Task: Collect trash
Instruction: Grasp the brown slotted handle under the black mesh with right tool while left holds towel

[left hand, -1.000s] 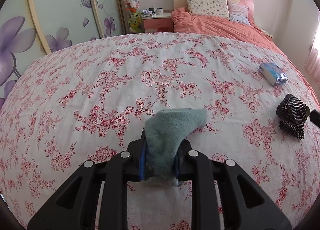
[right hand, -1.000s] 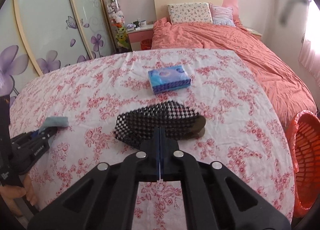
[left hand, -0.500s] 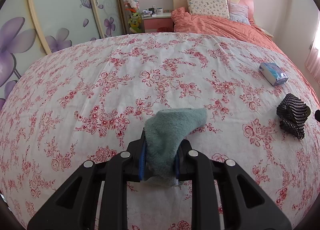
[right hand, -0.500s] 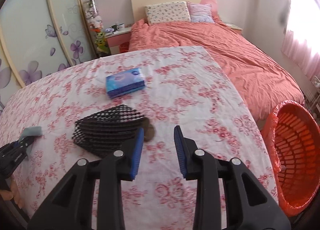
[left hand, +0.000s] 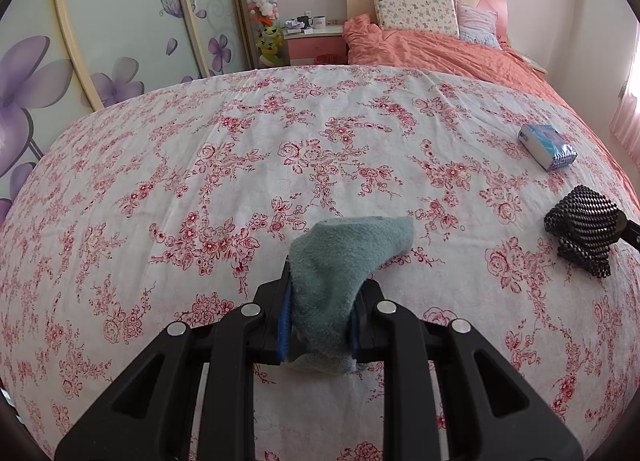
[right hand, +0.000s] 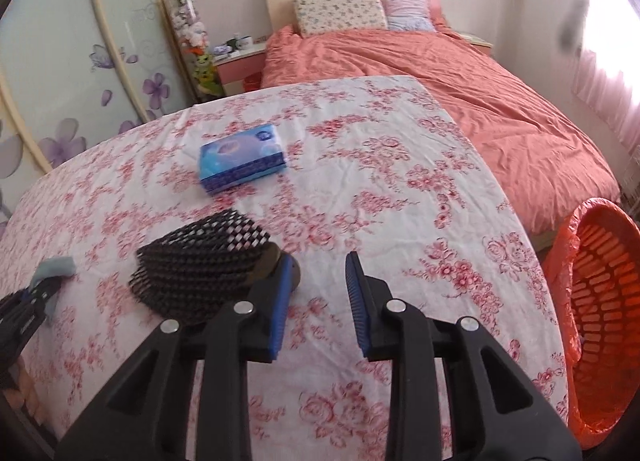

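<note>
Teal cloth (left hand: 344, 261) sits bottom centre of left view, pinched in left gripper (left hand: 320, 325), jaws clenched on it, likely for carrying to bin. Right gripper (right hand: 316, 293) at lower centre of right view, jaws parted, empty, black mesh object (right hand: 200, 265) touching its left finger. Orange basket (right hand: 600, 301) at right edge, cut off by frame. Blue tissue pack (right hand: 242, 159) upper left on floral cloth (right hand: 380, 165). Mesh object's identity unclear.

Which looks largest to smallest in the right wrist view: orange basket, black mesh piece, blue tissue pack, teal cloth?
1. orange basket, cut off by the frame edge.
2. black mesh piece, near the camera, which inflates it.
3. blue tissue pack, farther back, so its rank against the mesh is unsure.
4. teal cloth, mostly hidden in the left gripper.
</note>
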